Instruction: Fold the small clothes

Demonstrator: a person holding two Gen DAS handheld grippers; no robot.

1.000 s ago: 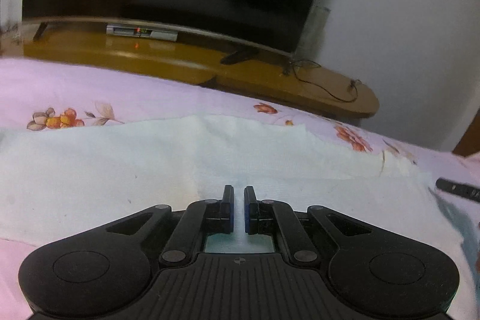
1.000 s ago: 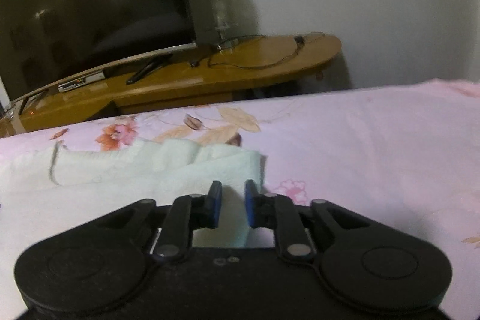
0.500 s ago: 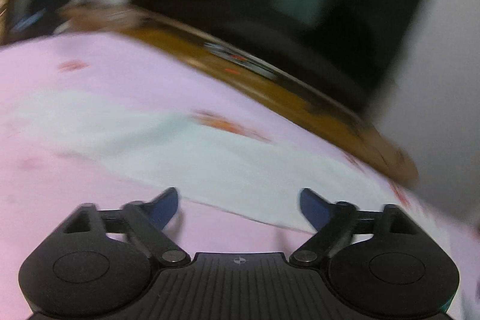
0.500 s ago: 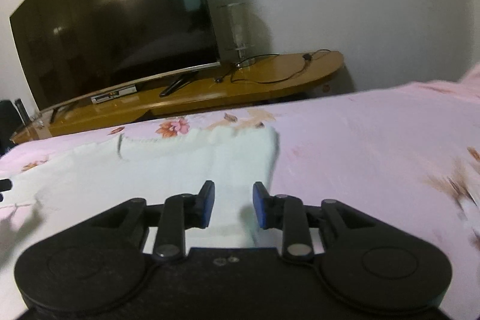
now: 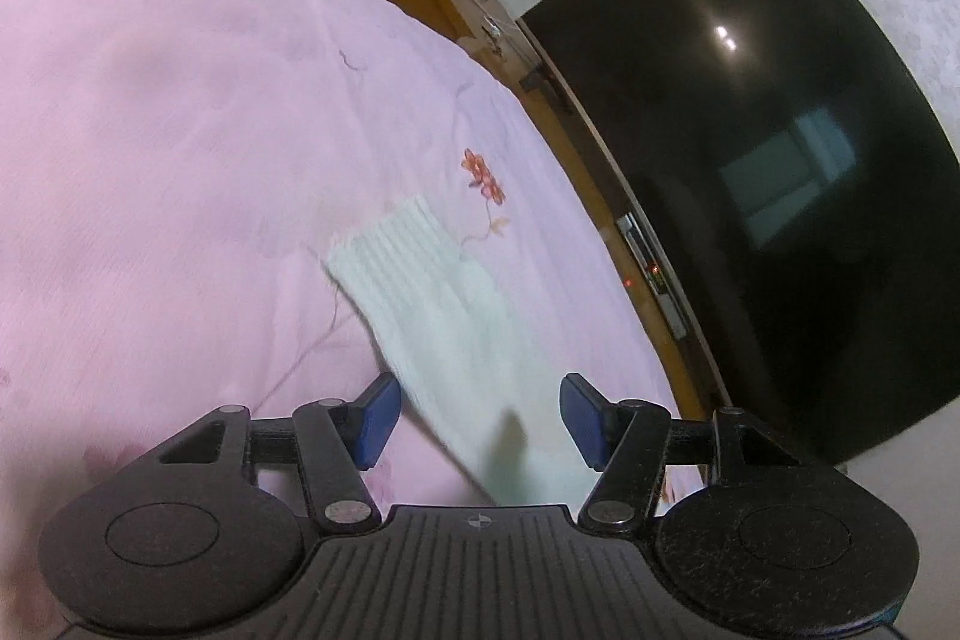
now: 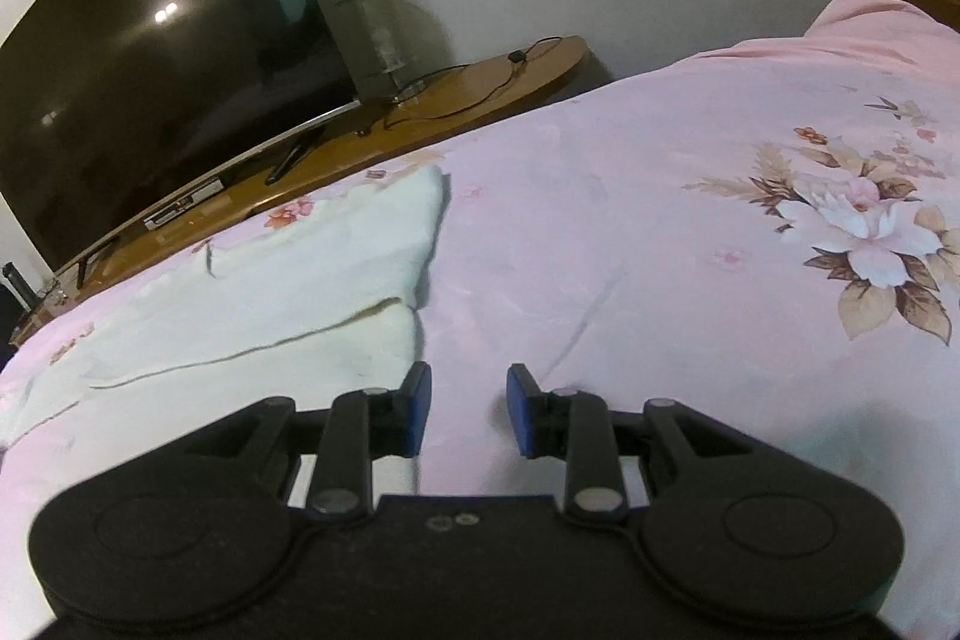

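My left claw (image 5: 480, 415) is rolled hard to one side above the pink floral bed sheet (image 5: 150, 130), its blue pads spread wide and gripping nothing. Between them lies a sleeve of the pale white knitted garment (image 5: 432, 304), its ribbed cuff pointing away from me. My right claw (image 6: 468, 409) sits level and low over the same sheet, pads parted and empty, just beside the garment's folded edge (image 6: 270, 292), which lies flat on the bed to its left. Beyond the bed stands a dark television (image 6: 150, 58) on a wooden stand (image 6: 456, 88).
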